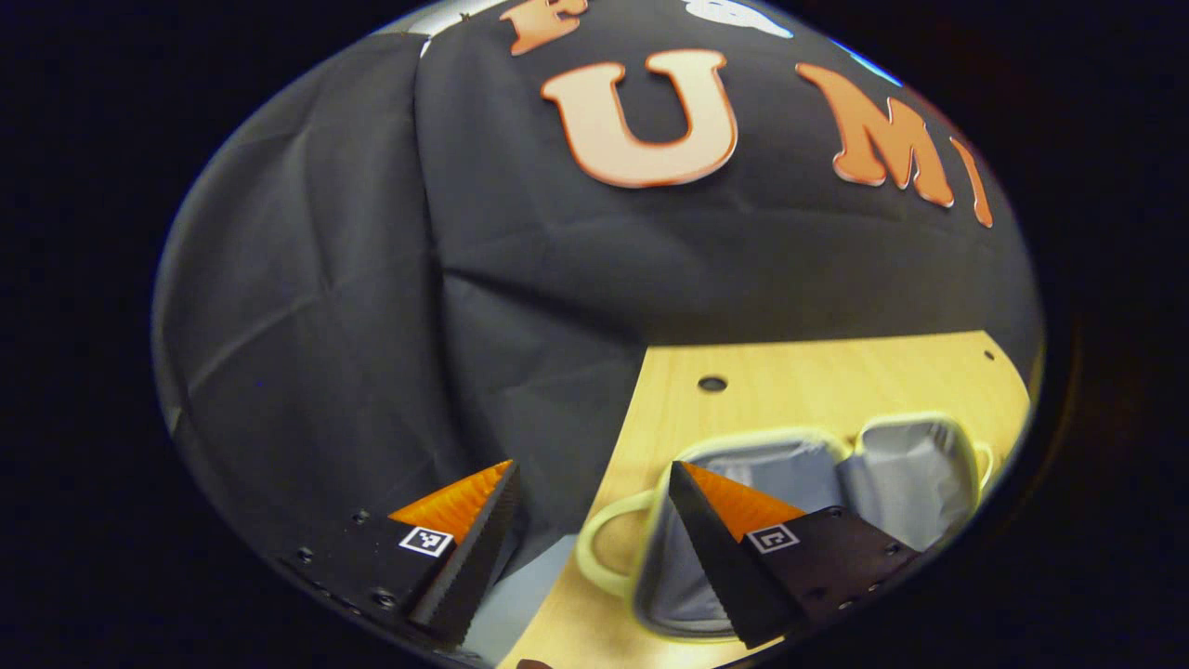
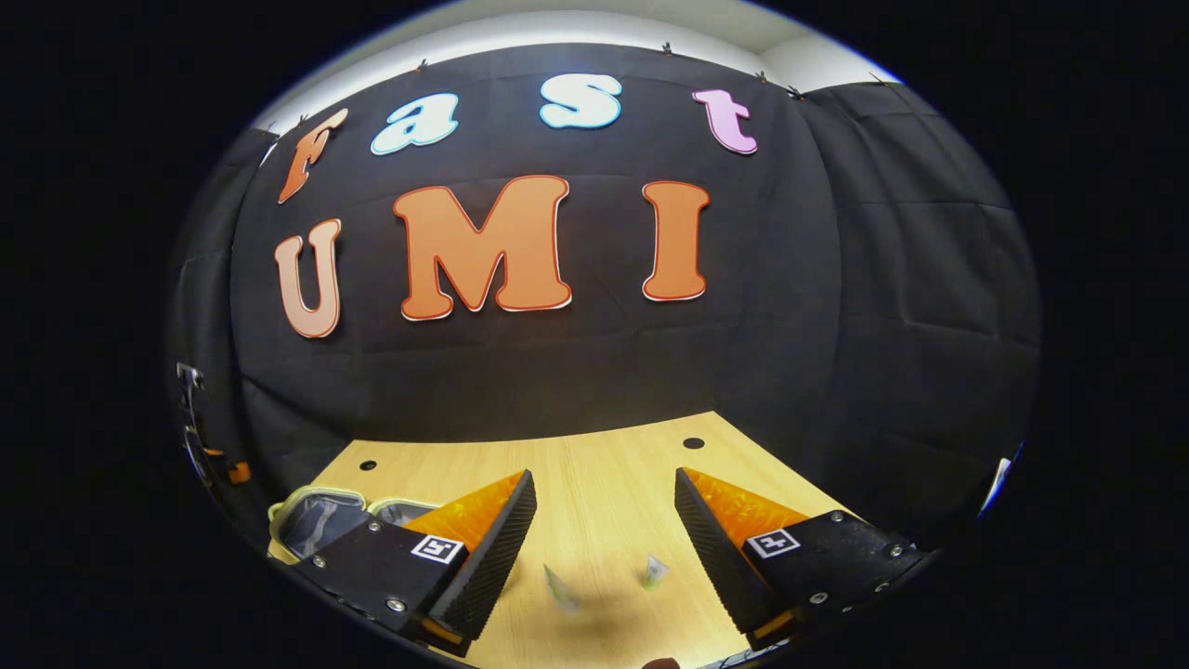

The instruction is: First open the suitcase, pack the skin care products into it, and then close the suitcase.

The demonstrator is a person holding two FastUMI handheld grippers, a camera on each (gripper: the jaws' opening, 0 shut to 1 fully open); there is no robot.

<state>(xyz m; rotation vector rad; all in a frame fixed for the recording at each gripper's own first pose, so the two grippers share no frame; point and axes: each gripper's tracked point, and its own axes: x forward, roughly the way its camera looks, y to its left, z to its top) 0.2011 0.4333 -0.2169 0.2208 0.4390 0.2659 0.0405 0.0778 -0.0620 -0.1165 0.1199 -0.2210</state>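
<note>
Wooden table [image 2: 594, 502]: open suitcase [image 1: 817, 483], 2 tubes [image 2: 561, 588].

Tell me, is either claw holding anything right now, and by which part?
Nothing is held. The left claw is open above the open suitcase; the right claw is open over the table, two small packets lying between its fingers.

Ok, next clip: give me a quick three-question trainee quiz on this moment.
1. True or false: the suitcase lies open on the table.
2. How do the right gripper's jaws stand: A) wide apart, B) clamped on an item?
3. How many small skin care items lie between the right gripper's fingers?

Key: 1 true; 2 A; 3 two, though blurred.
</note>
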